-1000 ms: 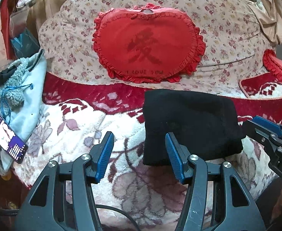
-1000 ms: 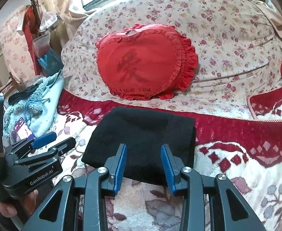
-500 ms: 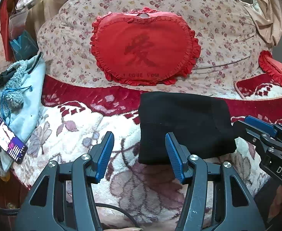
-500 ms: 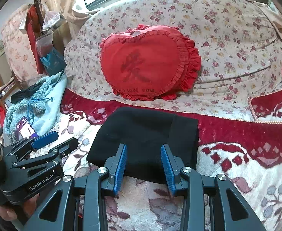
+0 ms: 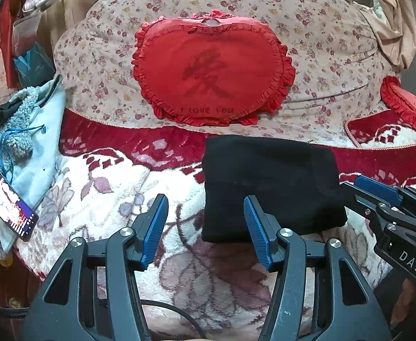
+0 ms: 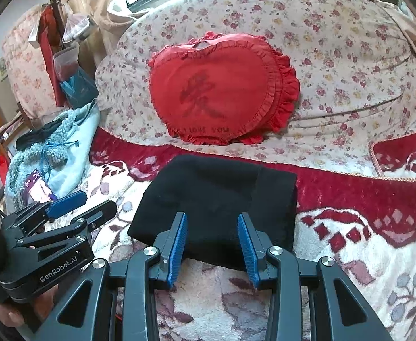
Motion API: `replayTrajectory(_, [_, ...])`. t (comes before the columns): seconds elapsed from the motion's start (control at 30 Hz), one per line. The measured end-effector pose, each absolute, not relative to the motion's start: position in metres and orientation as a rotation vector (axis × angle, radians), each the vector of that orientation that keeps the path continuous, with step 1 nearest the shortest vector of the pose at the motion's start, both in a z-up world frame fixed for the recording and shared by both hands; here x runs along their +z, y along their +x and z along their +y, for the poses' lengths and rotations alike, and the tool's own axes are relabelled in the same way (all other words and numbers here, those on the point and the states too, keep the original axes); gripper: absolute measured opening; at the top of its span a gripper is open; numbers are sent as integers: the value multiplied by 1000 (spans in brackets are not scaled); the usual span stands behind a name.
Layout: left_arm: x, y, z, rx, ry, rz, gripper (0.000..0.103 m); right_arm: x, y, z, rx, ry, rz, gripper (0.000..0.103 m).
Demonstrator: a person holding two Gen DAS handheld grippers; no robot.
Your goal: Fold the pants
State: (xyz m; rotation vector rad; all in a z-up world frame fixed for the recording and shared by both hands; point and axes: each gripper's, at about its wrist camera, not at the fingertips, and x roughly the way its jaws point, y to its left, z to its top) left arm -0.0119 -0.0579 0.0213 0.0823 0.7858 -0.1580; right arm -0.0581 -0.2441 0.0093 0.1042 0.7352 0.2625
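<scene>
Black pants [image 5: 270, 184], folded into a compact rectangle, lie on a red-and-white floral blanket [image 5: 100, 187] spread over a bed, just in front of a red heart-shaped cushion [image 5: 213, 68] that leans on a flowered quilt [image 5: 336, 42]. The left gripper [image 5: 205, 227] hovers at the bundle's near left corner, its blue-padded jaws spread wide with only the blanket and that corner showing between them and nothing gripped. The right gripper [image 6: 210, 244] hangs over the near edge of the pants [image 6: 216, 199], jaws parted less widely, and whether the pads touch the cloth cannot be told from its own view; the fabric seen between them lies flat and unpinched. Each tool appears at the side of the other's view, the right one at the bundle's right edge. The pants' long axis runs left to right across the bed, with a visible fold line or seam near the right end; which end holds the waistband cannot be made out against the dark fabric. The near edge of the bundle is partly hidden behind the gripper fingers. At far left, a lit phone [image 5: 7, 201] rests on a pale blue fleece garment [image 5: 37, 142], cut off by the frame. A person's fingers [image 6: 12, 312] show under the left tool in the right wrist view.
</scene>
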Motion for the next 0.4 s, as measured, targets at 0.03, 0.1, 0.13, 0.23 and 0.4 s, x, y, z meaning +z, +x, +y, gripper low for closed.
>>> replayTrajectory(0.03, [21, -11, -57, -160, 81, 787, 54, 9, -57, -245, 263, 105, 737, 36])
replayTrajectory(0.1, [20, -11, -57, -168, 76, 785, 54, 8, -56, -246, 264, 106, 739, 36])
replayTrajectory(0.13, [19, -10, -57, -172, 75, 783, 54, 7, -55, -246, 264, 107, 740, 36])
replayTrajectory(0.23, [17, -9, -57, -178, 69, 762, 54, 3, -53, -247, 265, 113, 749, 36])
replayTrajectory(0.4, [11, 3, -51, -156, 46, 795, 54, -5, -48, -253, 263, 128, 770, 36])
